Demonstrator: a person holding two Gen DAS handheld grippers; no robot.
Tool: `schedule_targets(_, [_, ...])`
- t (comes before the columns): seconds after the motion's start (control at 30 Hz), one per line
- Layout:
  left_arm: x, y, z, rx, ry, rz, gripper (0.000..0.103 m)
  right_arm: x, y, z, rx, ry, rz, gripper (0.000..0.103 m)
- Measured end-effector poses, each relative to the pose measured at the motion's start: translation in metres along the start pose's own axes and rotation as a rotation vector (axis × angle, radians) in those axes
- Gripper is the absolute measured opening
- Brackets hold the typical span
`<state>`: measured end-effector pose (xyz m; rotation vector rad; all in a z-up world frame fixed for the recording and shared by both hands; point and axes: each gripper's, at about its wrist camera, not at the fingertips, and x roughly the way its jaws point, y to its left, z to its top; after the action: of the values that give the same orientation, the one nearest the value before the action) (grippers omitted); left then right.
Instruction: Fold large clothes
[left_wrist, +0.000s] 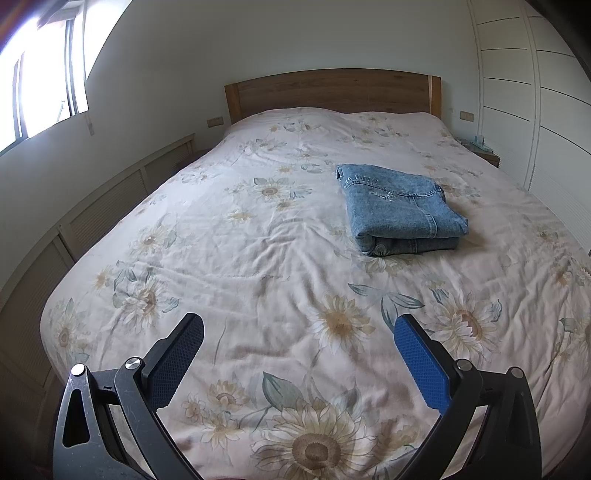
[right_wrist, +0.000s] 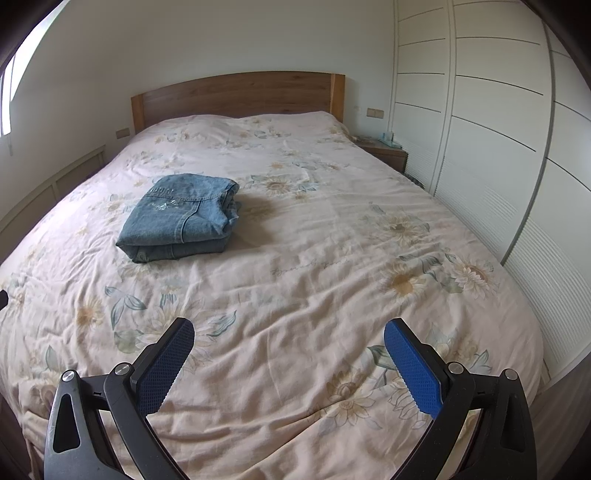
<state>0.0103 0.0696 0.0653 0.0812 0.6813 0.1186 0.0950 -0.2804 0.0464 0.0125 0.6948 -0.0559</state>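
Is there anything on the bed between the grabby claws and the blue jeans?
No, nothing visible. Only the flowery bedspread lies between the open left gripper, the open right gripper and the folded jeans.

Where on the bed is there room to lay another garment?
Folded jeans take the bed's middle. Bare bedspread lies between them and the window-side edge, toward the headboard, and in front of both open grippers.

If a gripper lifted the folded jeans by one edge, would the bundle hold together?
Probably not: the folded jeans show loose stacked layers, so they would likely unfold. Thick denim suggests some weight. On the wrinkled bedspread, pushing would likely drag.
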Motion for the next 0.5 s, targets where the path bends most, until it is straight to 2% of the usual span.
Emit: schedule_targets(0.5, [0.0006, 0.0054, -0.0031, 0.004, 0.004, 0.004, 0.102, 0.0009, 0.0037, -0.0031, -0.001, 0.002, 0.006, 0.103])
